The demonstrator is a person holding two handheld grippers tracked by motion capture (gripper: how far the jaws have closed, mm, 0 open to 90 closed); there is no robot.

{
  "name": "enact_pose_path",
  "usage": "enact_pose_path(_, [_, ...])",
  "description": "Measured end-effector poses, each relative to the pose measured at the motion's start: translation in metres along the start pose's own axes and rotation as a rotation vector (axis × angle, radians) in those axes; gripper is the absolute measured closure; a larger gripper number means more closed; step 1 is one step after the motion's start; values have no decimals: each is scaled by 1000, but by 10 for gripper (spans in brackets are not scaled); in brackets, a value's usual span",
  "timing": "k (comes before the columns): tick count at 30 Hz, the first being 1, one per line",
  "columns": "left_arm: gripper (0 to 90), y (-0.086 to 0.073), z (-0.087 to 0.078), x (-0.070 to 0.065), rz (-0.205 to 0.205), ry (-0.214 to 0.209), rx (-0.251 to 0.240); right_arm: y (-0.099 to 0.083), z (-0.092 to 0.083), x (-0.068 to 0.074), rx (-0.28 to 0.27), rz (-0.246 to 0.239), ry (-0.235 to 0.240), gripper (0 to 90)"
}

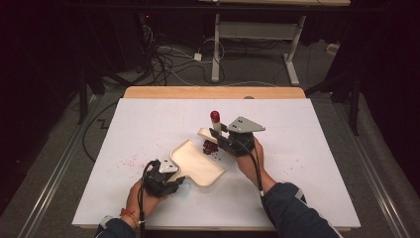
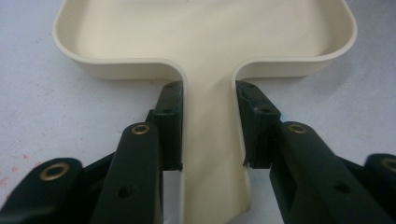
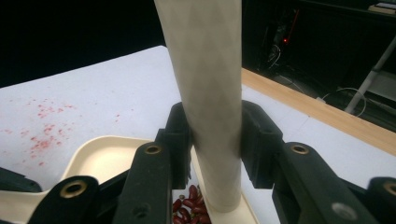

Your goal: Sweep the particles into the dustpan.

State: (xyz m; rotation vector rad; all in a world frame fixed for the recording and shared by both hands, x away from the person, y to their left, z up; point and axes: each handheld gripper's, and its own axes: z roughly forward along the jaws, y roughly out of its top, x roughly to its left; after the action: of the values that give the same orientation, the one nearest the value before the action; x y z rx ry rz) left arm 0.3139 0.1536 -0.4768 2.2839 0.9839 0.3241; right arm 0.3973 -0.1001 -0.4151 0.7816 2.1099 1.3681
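Left tool (image 2: 208, 135) pinching the dustpan (image 1: 197, 161) by its handle, pan flat on the table (image 1: 307, 163), mouth opening toward far right. Right tool (image 3: 215, 144) clamped on the brush handle (image 3: 205, 93), upright, red-capped. Red beans (image 1: 210, 147) just beyond the pan's far-right lip, beside the brush; sweeping path runs near-left into the pan.

White table (image 1: 148, 124) with dustpan (image 1: 198, 163), beans (image 1: 210, 147)
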Motion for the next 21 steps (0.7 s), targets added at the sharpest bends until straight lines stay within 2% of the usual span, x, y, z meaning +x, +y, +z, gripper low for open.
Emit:
enact_pose_path(9, [632,5,8,3,-5,2,12,-1,-4,10,-10,2,37,676])
enact_pose_path(16, [631,9,13,3,-20,1,16,-2,-10,24,-30,-4,53,678])
enact_pose_path(21, [631,10,14,3,-11,1,27,-1,-15,31,-40,2,67,683])
